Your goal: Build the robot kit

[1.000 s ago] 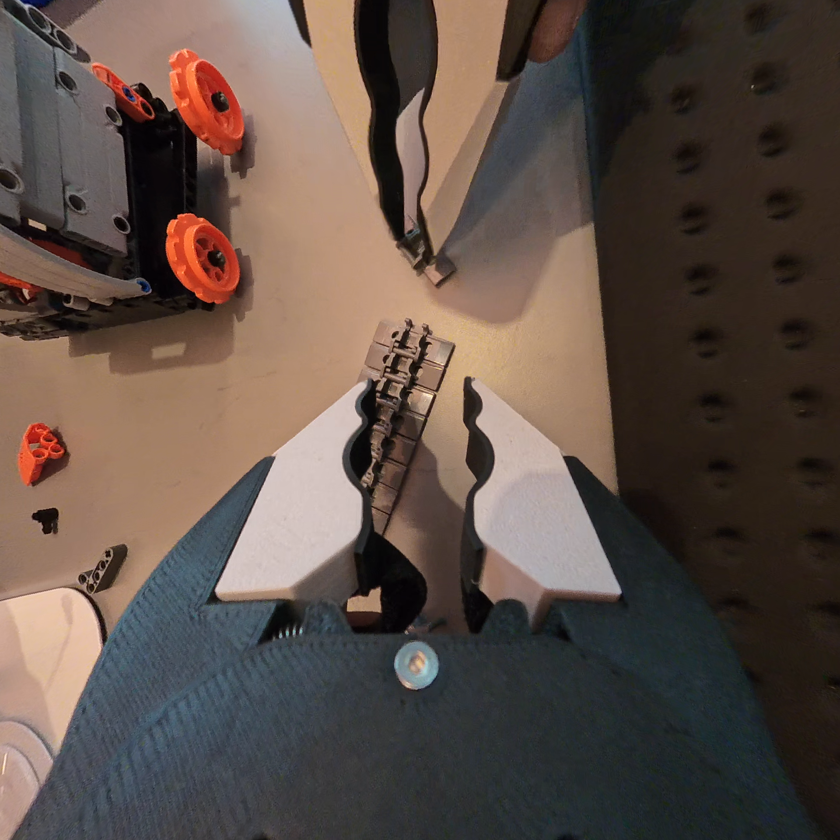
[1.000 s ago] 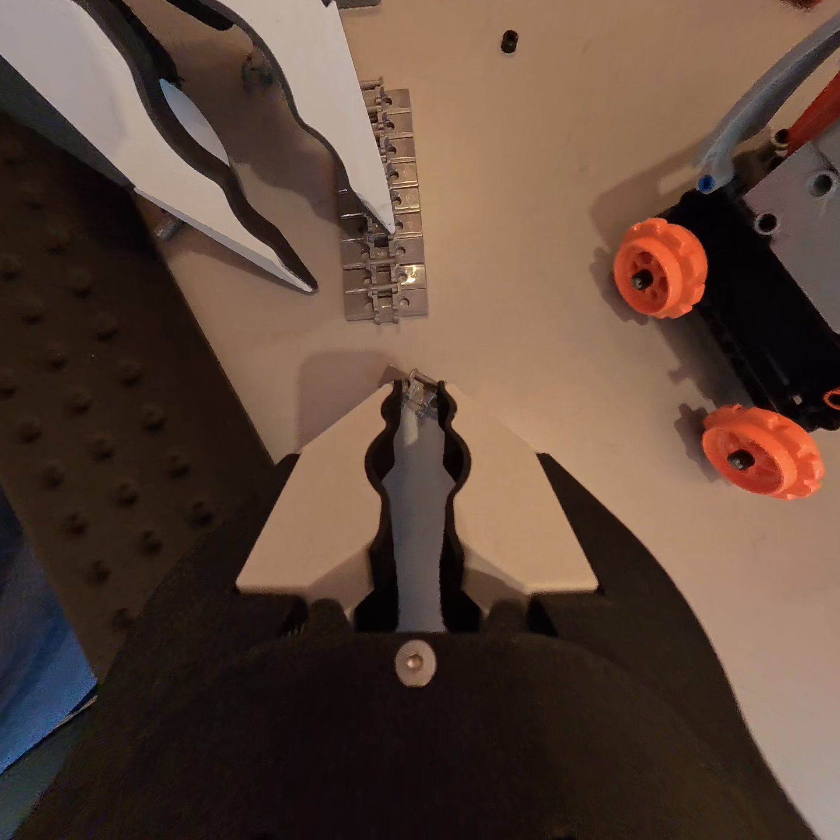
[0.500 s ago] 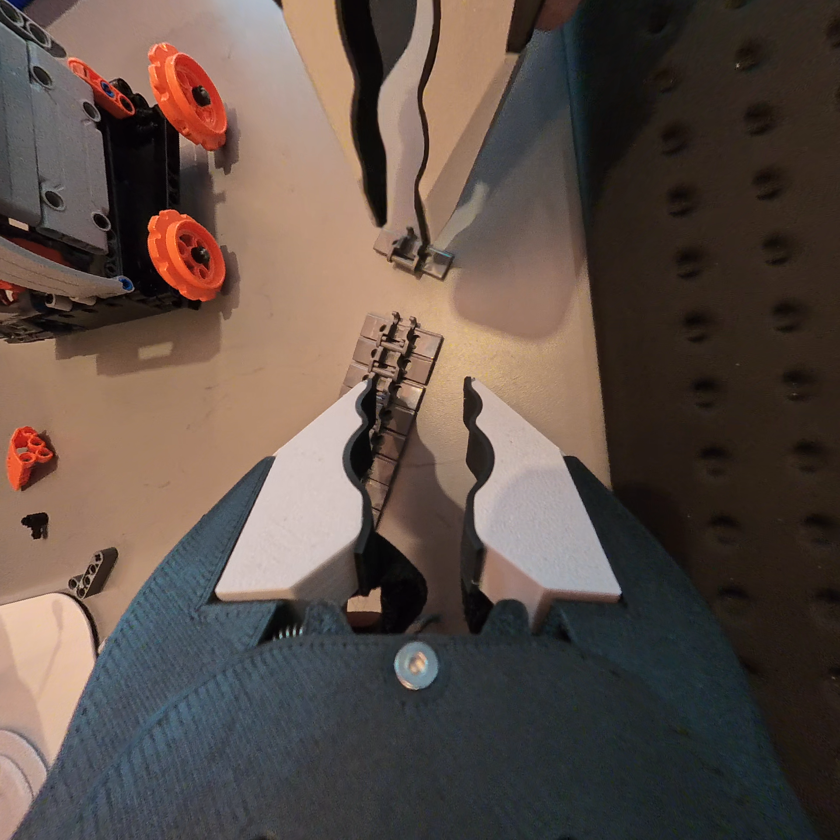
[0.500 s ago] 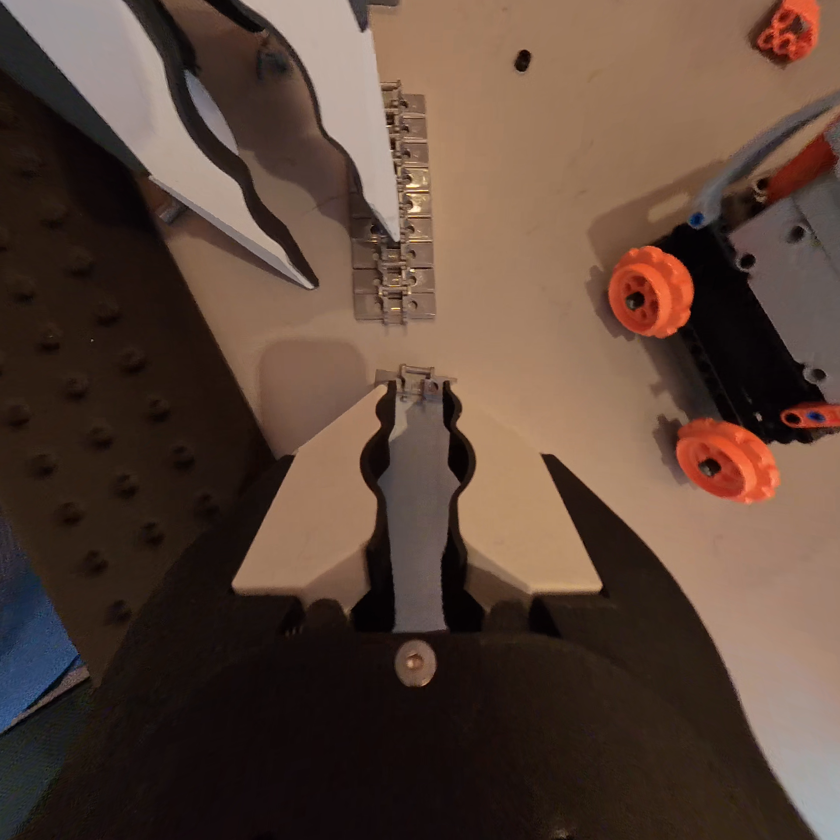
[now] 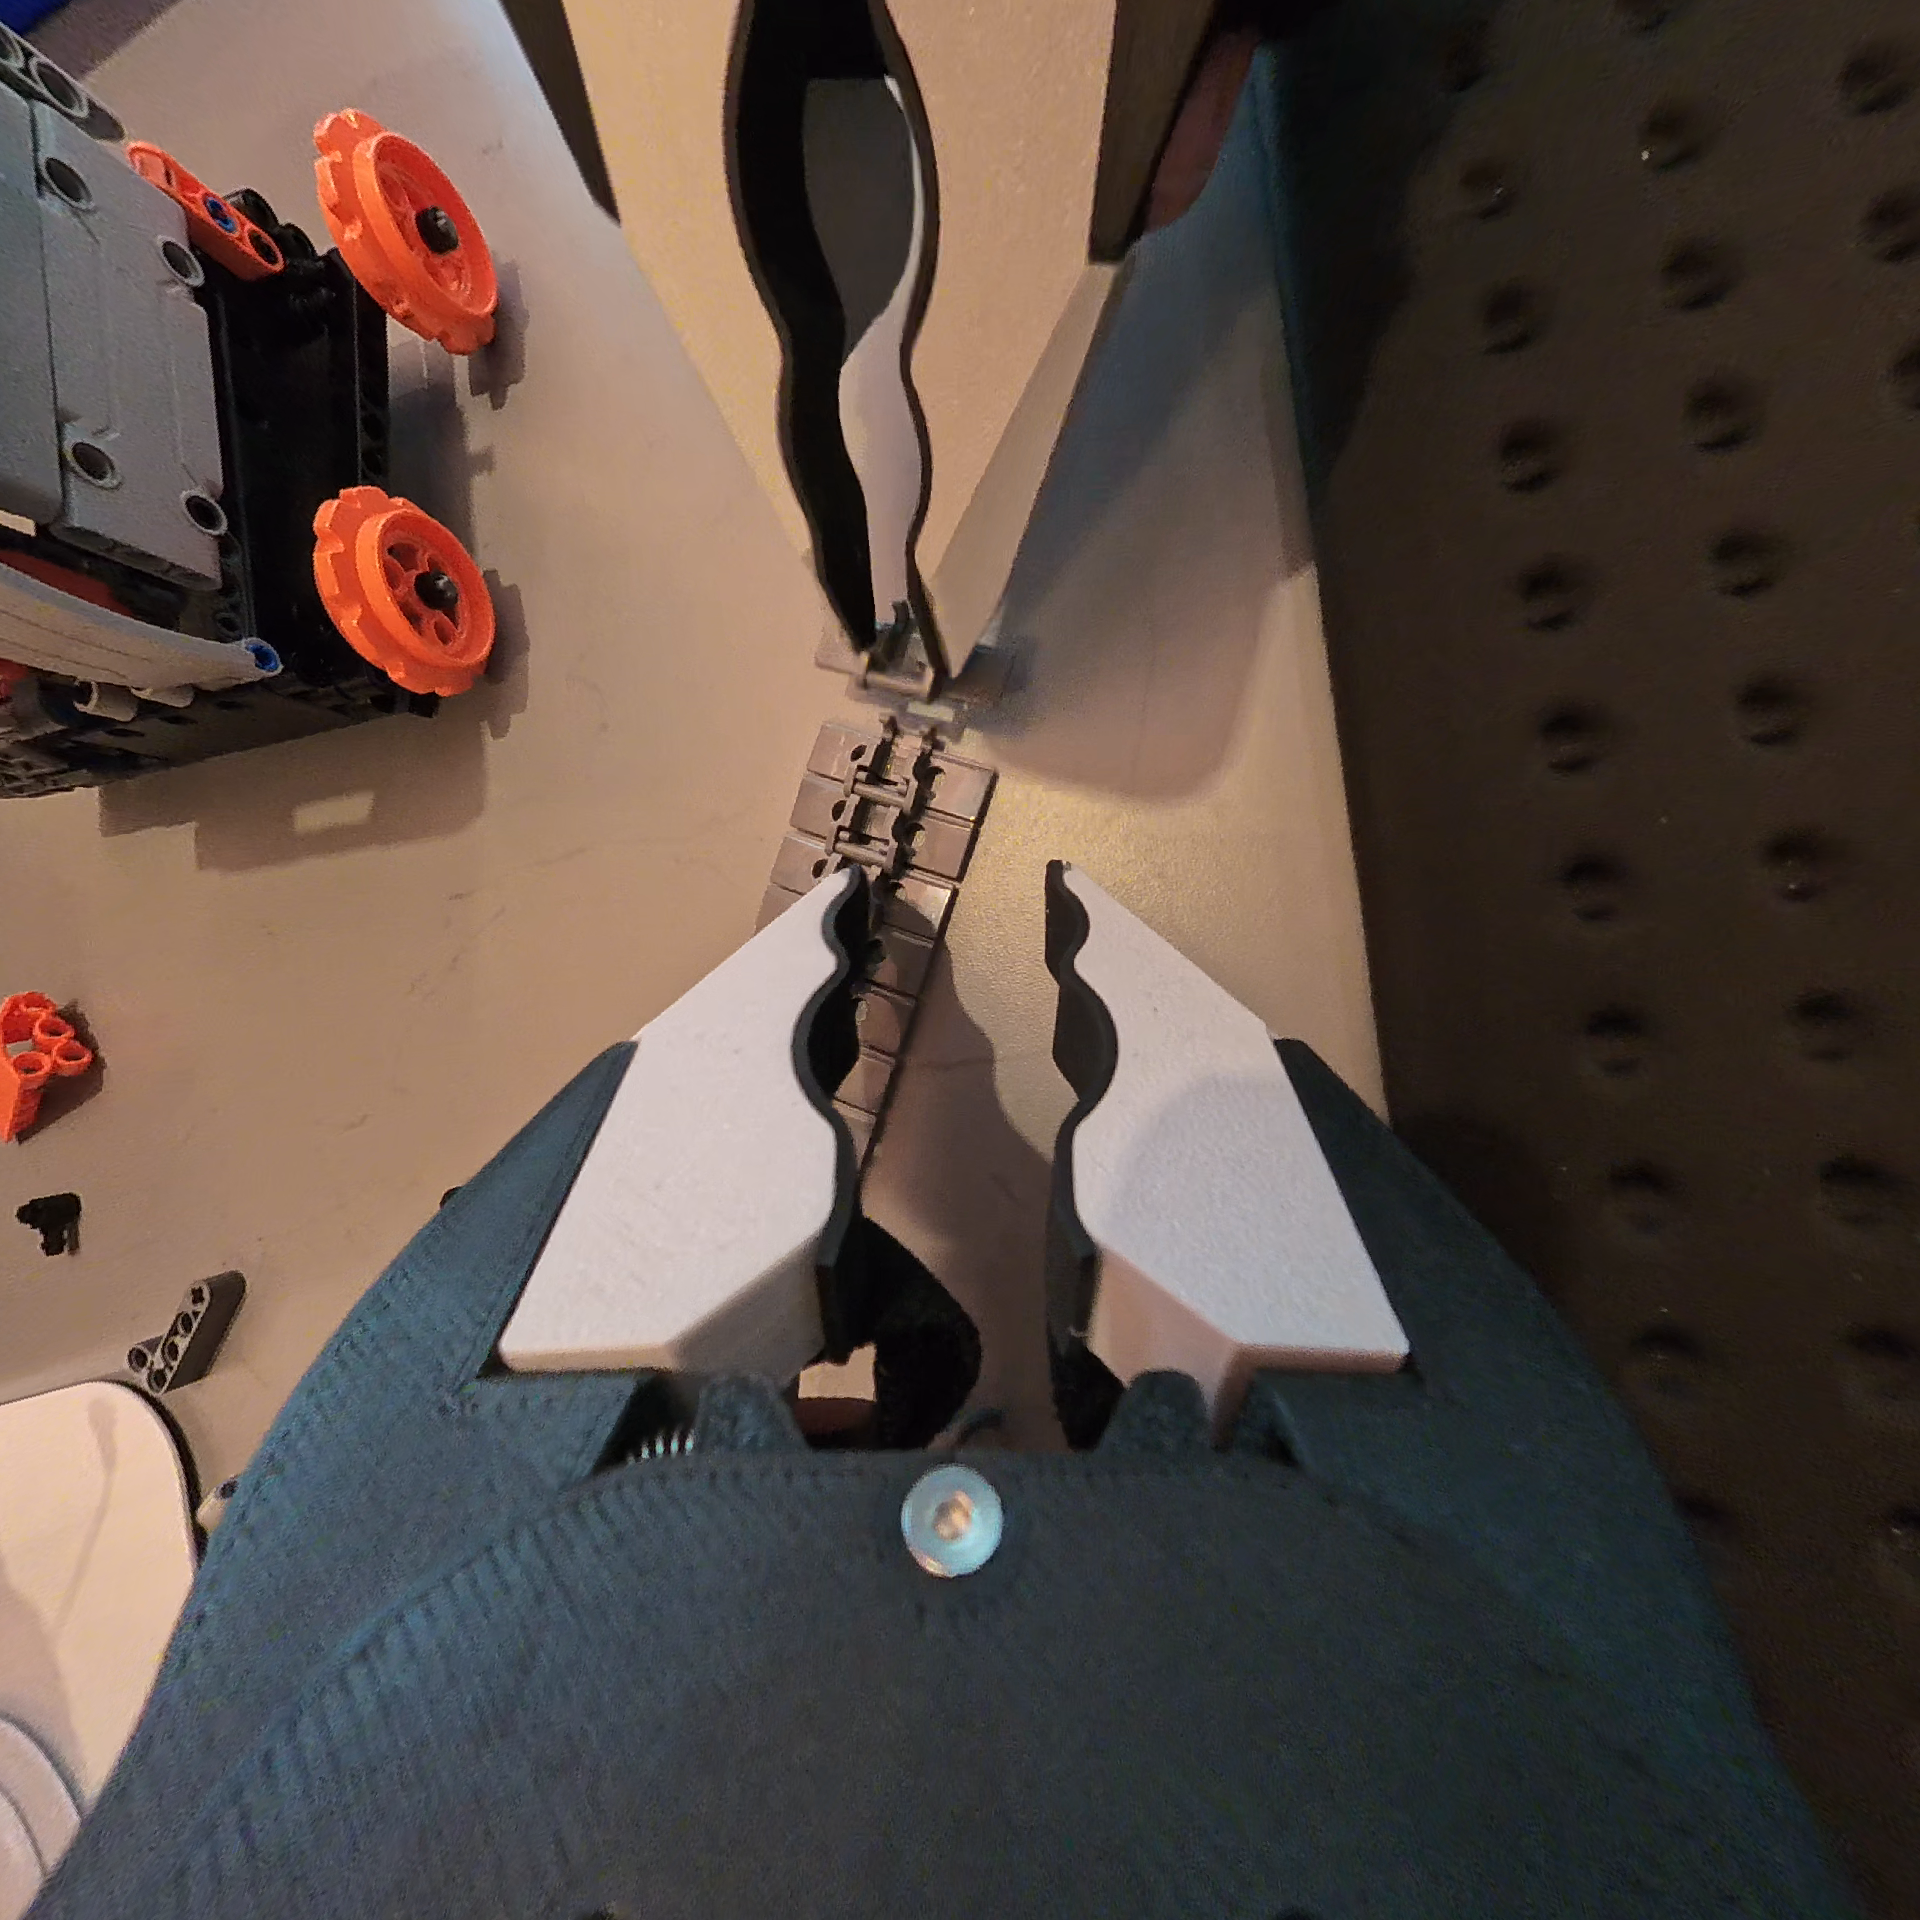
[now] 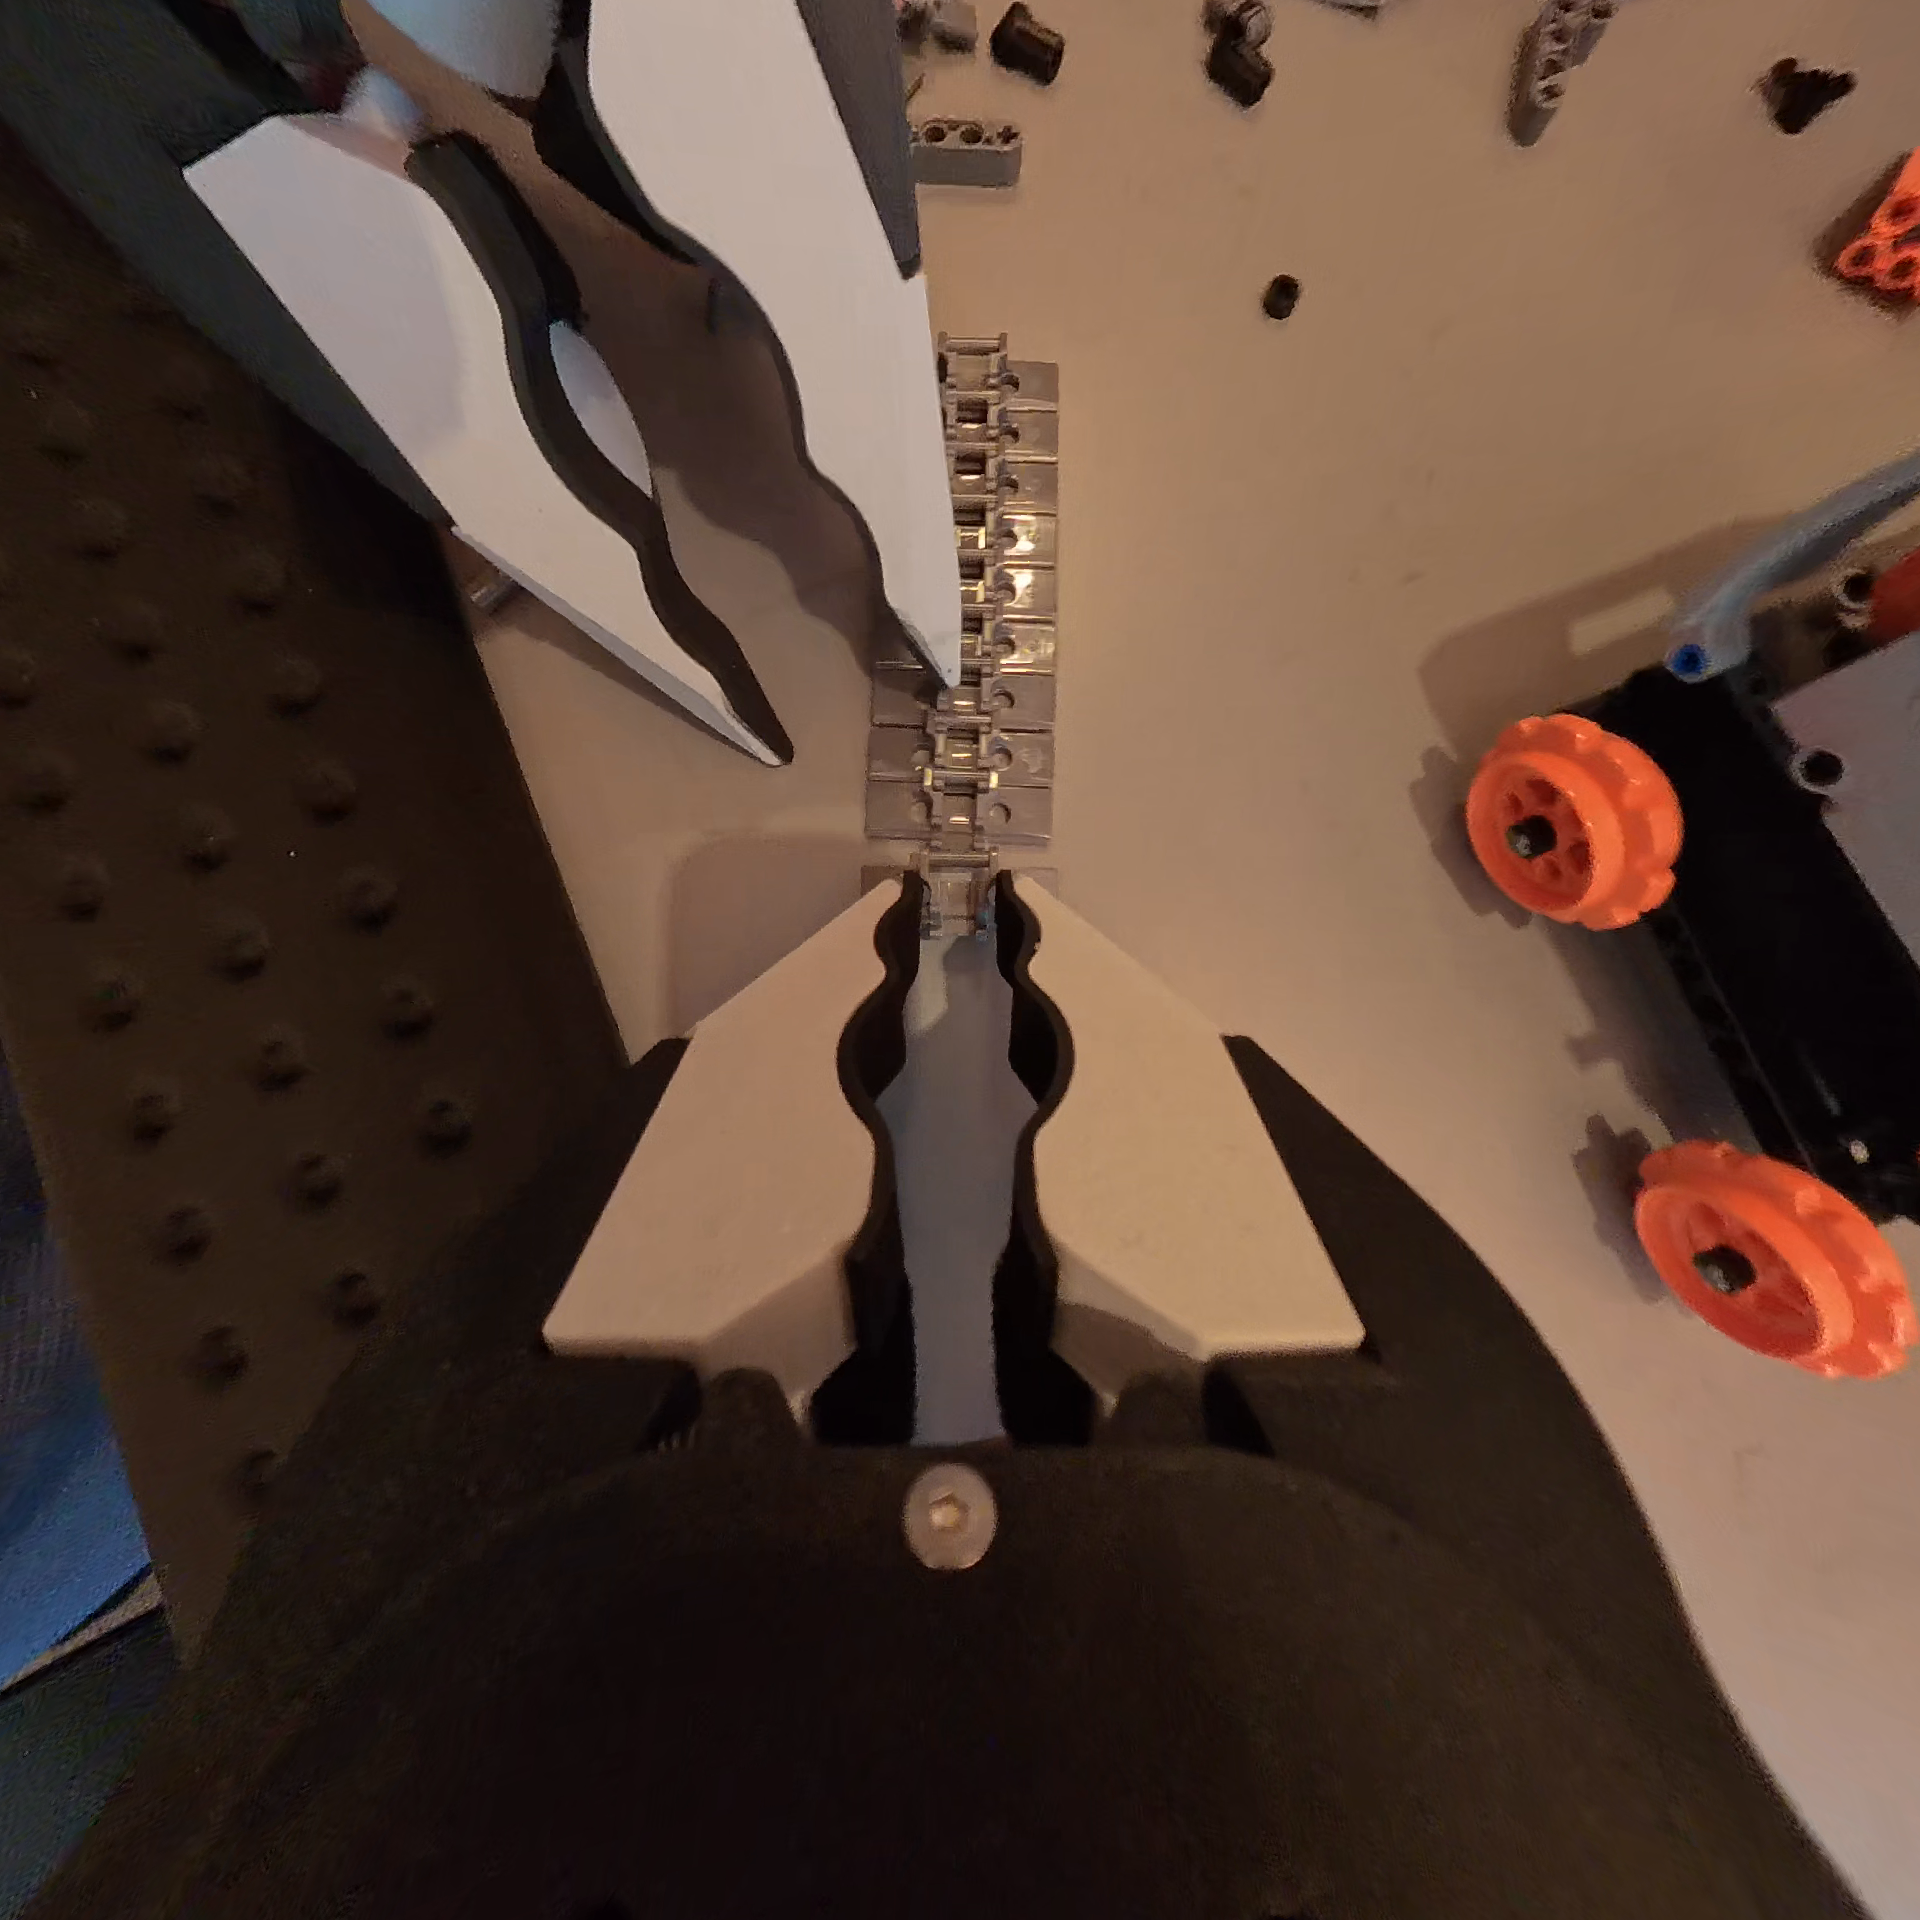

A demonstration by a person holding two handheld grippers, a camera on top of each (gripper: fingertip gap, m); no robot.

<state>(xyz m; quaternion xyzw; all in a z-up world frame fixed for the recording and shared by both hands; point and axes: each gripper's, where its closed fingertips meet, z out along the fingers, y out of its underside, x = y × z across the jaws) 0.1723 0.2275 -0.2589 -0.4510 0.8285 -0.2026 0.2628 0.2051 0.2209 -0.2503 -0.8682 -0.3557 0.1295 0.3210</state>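
Jaws of the right gripper (image 6: 958, 902) are nearly closed, pinching a single small grey plastic track link (image 6: 956, 896) by its narrow middle, right at the fingertips; the link sits at, and seems to touch, the near end of a grey plastic chain of jointed track links (image 6: 971, 665) lying flat on the pale bench (image 6: 1247, 582). Jaws of the left gripper (image 5: 951, 883) stand well apart and hold nothing; its left fingertip lies over the chain's edge, though whether it presses on it cannot be told, while its right fingertip is off to the side over bare bench. The loose link looks light, rigid and smooth, so a grip across its centre bars seems surest, and a slight twist could flip it out. The chain probably flexes at every joint and slides easily, so it likely needs steadying near the end being worked. Farther out stands a grey and black brick-built vehicle with orange toothed plastic wheels (image 6: 1569, 821), with small loose black and grey pieces (image 6: 1236, 62) scattered beyond, and a dark studded rubber mat (image 5: 1662, 623) along the bench's edge.
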